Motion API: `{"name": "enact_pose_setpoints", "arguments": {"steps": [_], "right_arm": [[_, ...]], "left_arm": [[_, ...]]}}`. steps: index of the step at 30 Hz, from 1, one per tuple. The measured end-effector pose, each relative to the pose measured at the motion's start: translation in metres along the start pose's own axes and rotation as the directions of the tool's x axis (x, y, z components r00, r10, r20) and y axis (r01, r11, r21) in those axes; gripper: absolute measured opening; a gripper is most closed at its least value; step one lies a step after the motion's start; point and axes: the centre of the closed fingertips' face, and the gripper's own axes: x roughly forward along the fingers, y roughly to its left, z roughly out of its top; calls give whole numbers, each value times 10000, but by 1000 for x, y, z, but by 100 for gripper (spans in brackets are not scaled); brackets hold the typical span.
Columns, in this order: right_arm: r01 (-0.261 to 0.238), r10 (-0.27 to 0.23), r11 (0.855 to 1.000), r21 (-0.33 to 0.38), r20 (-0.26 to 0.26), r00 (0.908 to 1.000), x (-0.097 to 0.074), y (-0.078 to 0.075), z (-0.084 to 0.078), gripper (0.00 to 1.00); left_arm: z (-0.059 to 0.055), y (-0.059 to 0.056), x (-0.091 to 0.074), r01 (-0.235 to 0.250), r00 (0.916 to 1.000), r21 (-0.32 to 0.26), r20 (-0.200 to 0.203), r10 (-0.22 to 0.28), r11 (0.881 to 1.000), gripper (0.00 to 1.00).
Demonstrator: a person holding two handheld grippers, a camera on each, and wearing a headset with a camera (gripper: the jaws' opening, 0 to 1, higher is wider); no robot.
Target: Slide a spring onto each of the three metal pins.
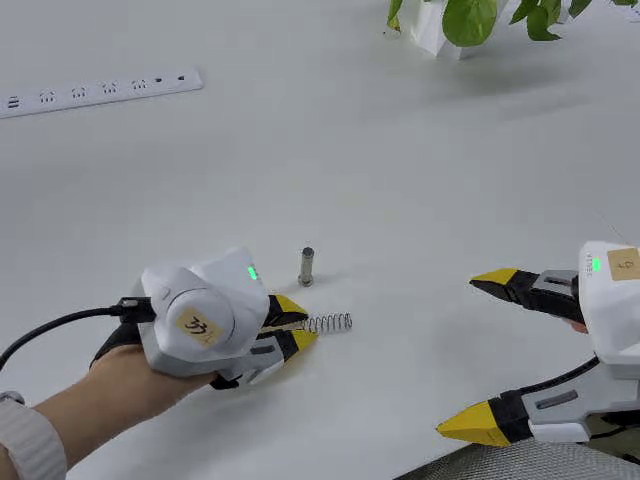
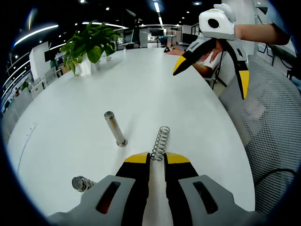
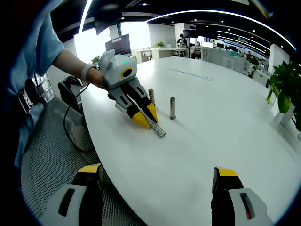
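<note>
A small coil spring (image 1: pixel 328 323) lies on the white table, and my left gripper (image 1: pixel 298 326) is shut on its near end. From the left gripper view the spring (image 2: pixel 161 141) reaches forward out of the yellow tips. A bare metal pin (image 1: pixel 307 266) stands upright just beyond it, seen again as the pin (image 2: pixel 115 128) and the pin (image 3: pixel 172 108). Another pin with coils around it (image 2: pixel 81 183) stands near the left gripper's body, and the right gripper view has that coiled pin (image 3: pixel 151 96) behind the left gripper (image 3: pixel 143 117). My right gripper (image 1: pixel 460 355) hovers open at the right, holding nothing.
A white power strip (image 1: pixel 100 92) lies at the far left. A potted plant (image 1: pixel 470 20) stands at the far right. The table edge and a mesh chair (image 1: pixel 520 465) run under the right gripper.
</note>
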Motion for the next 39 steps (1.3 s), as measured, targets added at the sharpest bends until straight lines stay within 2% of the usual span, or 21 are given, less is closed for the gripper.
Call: {"name": "enact_pose_setpoints", "arguments": {"steps": [10,21,30,35,39], "right_arm": [[-114,113,9999,-34,-33,9999,3,2,-2,96],[-226,225,9997,-95,-101,9997,8,6,0,95],[-419,416,9990,-172,-168,9990,15,11,3,94],[-498,494,9985,-237,-174,9986,17,13,6,94],[-521,516,9983,-258,-186,9985,18,13,6,94]], "left_arm": [[2,-1,0,-67,9999,-70,92,68,10000,8],[6,1,-8,-184,9987,-483,472,207,9987,8],[6,-1,-19,-291,9970,-718,690,341,9970,7],[0,-2,-22,-362,9970,-800,648,415,9961,7],[2,-1,-23,-446,9959,-859,743,511,9953,7]]}}
